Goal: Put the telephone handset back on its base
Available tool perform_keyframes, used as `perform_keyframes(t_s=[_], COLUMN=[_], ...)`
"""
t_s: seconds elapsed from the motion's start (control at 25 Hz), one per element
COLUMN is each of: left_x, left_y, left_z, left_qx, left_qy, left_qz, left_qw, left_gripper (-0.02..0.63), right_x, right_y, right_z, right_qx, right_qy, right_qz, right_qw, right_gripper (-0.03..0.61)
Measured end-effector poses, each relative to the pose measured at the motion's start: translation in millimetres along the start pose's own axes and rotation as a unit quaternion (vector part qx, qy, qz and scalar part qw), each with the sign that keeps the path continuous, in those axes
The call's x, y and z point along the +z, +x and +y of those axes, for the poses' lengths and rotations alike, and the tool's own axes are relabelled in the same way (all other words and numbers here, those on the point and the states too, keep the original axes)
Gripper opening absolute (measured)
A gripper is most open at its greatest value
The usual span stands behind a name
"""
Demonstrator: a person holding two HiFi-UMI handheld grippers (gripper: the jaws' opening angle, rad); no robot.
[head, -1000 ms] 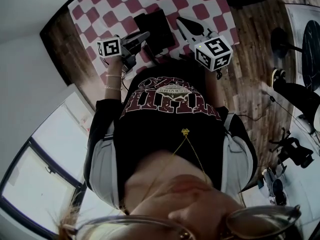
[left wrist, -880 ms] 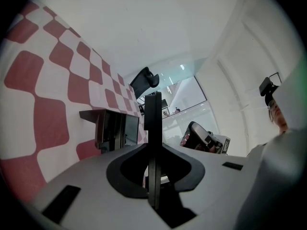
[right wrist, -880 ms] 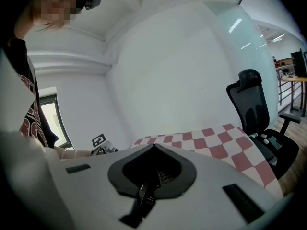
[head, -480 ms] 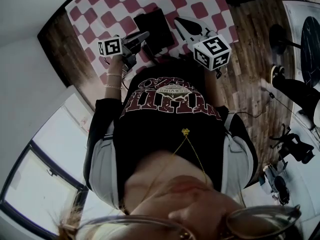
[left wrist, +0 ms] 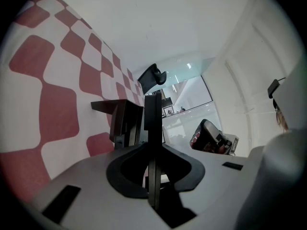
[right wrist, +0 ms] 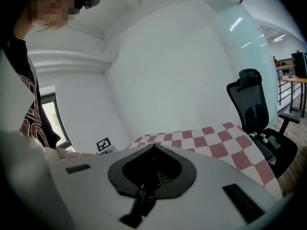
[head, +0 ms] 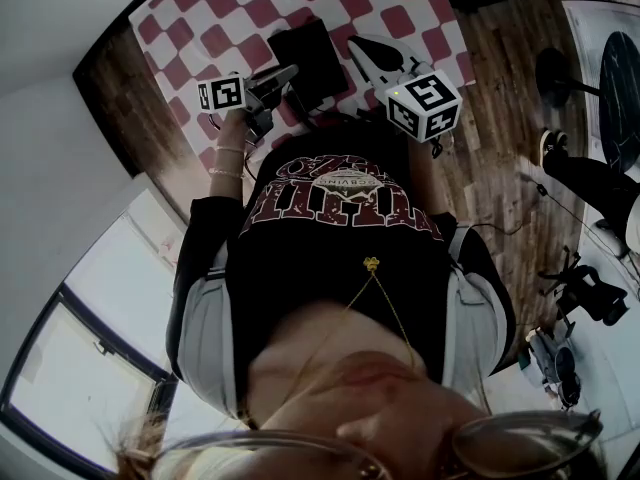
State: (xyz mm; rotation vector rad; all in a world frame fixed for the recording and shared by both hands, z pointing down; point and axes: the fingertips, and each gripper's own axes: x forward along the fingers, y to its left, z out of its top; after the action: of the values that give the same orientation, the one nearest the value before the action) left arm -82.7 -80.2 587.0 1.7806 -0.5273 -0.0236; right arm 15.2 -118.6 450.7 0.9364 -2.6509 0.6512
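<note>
- Head view: black telephone (head: 308, 53) lies on the checkered cloth (head: 400, 8); its parts can't be told apart here. Left gripper (head: 288, 71) is just beside the telephone's near-left edge, right gripper (head: 362, 48) just right of the telephone.
- Left gripper view: jaws pressed together, nothing between them; telephone just left of them.
- Right gripper view: jaws show as one thin dark bar, together and empty.
</note>
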Motion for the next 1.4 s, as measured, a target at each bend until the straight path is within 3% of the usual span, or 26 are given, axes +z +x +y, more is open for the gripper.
perform_keyframes(t_s=[0.76,1.4], left_x=[-7.7,-11.2], left_y=[2.6,6.3], left_z=[20.2,31.3], left_qx=[0.012,0.02], left_qy=[-0.024,0.002], left_qz=[0.014,0.031], left_qw=[0.9995,0.9993], left_gripper=[0.081,0.081], right_x=[-1.7,-4.5], right_y=[0.4,3.3], right_z=[-0.2,-1.7], right_qx=[-0.003,-0.002], right_qy=[0.003,0.009], right_qz=[0.005,0.006], right_qw=[1.0,1.0], right_gripper=[0.014,0.014])
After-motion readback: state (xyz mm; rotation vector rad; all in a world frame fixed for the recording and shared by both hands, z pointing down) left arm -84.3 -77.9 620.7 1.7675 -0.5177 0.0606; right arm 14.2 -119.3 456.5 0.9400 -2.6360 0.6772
